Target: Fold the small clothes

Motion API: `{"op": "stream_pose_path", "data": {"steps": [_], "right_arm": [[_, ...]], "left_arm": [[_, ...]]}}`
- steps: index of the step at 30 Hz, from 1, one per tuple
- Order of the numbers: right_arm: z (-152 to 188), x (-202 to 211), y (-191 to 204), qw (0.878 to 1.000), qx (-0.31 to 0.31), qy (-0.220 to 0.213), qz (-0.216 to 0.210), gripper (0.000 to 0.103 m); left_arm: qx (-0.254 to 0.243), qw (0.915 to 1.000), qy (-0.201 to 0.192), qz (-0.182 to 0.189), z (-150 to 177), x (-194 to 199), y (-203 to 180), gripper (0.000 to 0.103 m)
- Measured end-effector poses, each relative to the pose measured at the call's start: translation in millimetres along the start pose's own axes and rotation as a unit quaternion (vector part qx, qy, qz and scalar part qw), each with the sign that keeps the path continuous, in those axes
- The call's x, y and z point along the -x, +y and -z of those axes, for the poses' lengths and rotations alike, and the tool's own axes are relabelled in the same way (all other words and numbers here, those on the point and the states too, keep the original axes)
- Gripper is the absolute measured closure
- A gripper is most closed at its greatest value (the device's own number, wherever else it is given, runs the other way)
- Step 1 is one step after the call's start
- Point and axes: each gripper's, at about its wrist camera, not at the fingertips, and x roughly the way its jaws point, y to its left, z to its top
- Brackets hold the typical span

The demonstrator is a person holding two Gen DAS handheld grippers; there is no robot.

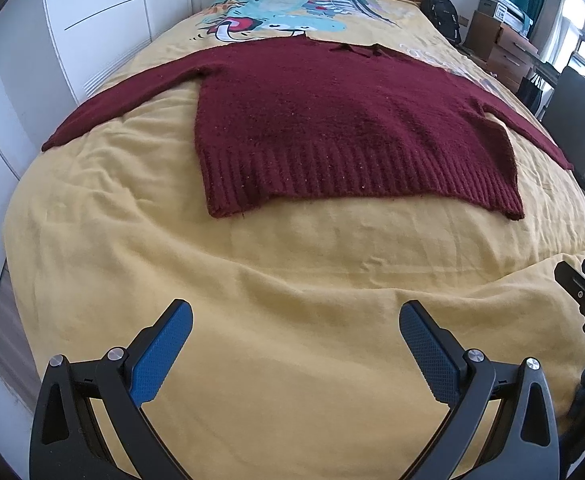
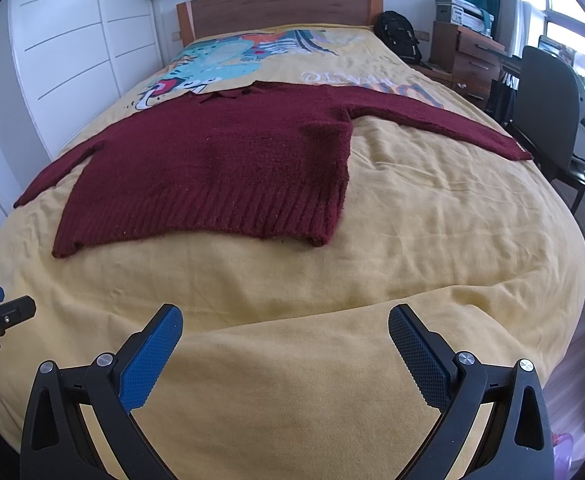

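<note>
Both grippers, left [image 1: 295, 322] and right [image 2: 285, 326], hover with fingers spread wide and empty over a yellow bed [image 1: 292, 280]. Farther up it, a maroon sweater [image 1: 344, 120] lies flat, sleeves out. Only the right view shows the whole headboard [image 2: 280, 8].

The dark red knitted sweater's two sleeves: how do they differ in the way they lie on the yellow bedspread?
The left sleeve slants down toward the foot of the bed, close beside the dark red knitted sweater body; the right sleeve stretches out sideways, well clear of it. The left cuff ends by the white wardrobe side; the right cuff reaches the edge near the dark office chair. Both lie flat and unfolded on the yellow bedspread.
</note>
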Motion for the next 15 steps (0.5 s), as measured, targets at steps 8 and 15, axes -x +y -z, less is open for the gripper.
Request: {"op": "stream_pose_path", "data": {"steps": [8, 15], "right_arm": [[0.1, 0.2, -0.4, 1.0, 0.001, 0.0, 0.0, 0.0], [0.2, -0.8, -0.3, 1.0, 0.001, 0.001, 0.001, 0.0]], "left_arm": [[0.002, 1.0, -0.001, 0.005, 0.3, -0.4, 0.5, 0.001], [0.005, 1.0, -0.005, 0.007, -0.5, 1.5, 1.0, 0.001]]}}
